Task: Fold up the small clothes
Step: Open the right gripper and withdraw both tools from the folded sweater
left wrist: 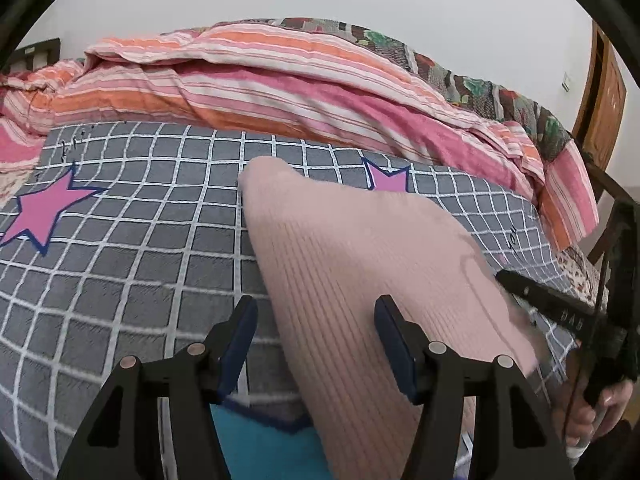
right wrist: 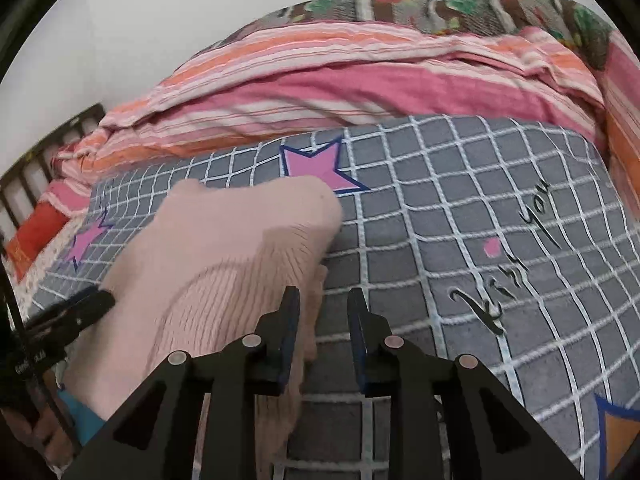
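Pink ribbed garment (left wrist: 360, 264), left hand-held gripper (left wrist: 316, 320) half-open

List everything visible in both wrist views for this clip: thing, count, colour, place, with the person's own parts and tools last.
Knit garment: one, pale pink, ribbed, lying on the grid cover, in front of both tongs.
Grid cover: one, grey with white lines, pink stars and black script, spread over the bed.
Striped quilt: one, pink, orange and white, bunched behind the grid cover.
Patterned blanket: one, brown, green and red, behind the striped quilt.
Teal cloth: one, at the near edge, under the garment.
Door: one, wooden, far right.
Left tongs: black, blue pads, open, garment edge between them.
Right tongs: black, open, at the garment's right edge.
Hand: one, holding the right tongs.
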`<state>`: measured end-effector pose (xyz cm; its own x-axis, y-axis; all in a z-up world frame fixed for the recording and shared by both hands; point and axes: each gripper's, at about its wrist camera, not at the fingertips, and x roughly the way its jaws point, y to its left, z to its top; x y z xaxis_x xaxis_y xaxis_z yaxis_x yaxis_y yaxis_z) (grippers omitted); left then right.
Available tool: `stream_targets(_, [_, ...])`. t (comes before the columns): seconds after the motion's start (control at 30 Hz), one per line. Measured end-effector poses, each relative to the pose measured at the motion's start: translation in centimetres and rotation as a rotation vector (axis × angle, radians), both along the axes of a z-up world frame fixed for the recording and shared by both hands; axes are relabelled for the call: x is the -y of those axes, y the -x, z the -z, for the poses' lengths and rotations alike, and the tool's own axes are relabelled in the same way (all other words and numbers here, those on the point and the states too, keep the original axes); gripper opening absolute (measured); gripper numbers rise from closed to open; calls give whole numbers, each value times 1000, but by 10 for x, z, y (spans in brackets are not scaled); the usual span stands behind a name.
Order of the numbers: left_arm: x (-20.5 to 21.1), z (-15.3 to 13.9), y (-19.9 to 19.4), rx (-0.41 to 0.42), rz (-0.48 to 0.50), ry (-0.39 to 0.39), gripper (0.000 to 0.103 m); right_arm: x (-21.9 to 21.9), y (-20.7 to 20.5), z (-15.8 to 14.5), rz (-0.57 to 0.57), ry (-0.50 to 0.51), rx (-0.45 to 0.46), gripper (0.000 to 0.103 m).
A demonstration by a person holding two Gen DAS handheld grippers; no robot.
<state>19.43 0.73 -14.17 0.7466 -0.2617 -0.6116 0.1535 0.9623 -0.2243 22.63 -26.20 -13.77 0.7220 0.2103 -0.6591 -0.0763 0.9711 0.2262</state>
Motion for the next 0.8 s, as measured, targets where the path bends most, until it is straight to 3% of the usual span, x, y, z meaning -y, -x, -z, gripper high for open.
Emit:
stream_targets(0.23, [7, 5, 35, -60, 8, -29, 62, -5, 42, -6, 6, 16, -21, 39])
stream_targets(0.4, [7, -23, 53, -65, -40, -55, 62, -6, 72, -23, 41, 44, -47, 48])
stream_targets(0.47, [6, -37, 64, -54, -57, -64, 62, -5, 85, -36, 61, 43, -34, 56])
stream_targets(0.53, [4, -48, 75, -50, -71, -64, 70, -4, 100, -49, 74, 47, -20, 58])
stream_targets(0.63, [5, -66, 98, -41, -80, -90, 73, -6, 116, -65, 74, 56, -19, 58])
stream_targets(0.7, [5, -77, 111, -28, -86, -107, 77, -9, 131, -74, 83, 72, -24, 66])
stream_targets(0.77, [5, -86, 124, -15, -79, -107, 80, -14, 148, -85, 77, 87, 0, 85])
stream_targets(0.8, [5, -91, 131, -12, -79, -110, 80, -16, 155, -90, 79, 95, 17, 88])
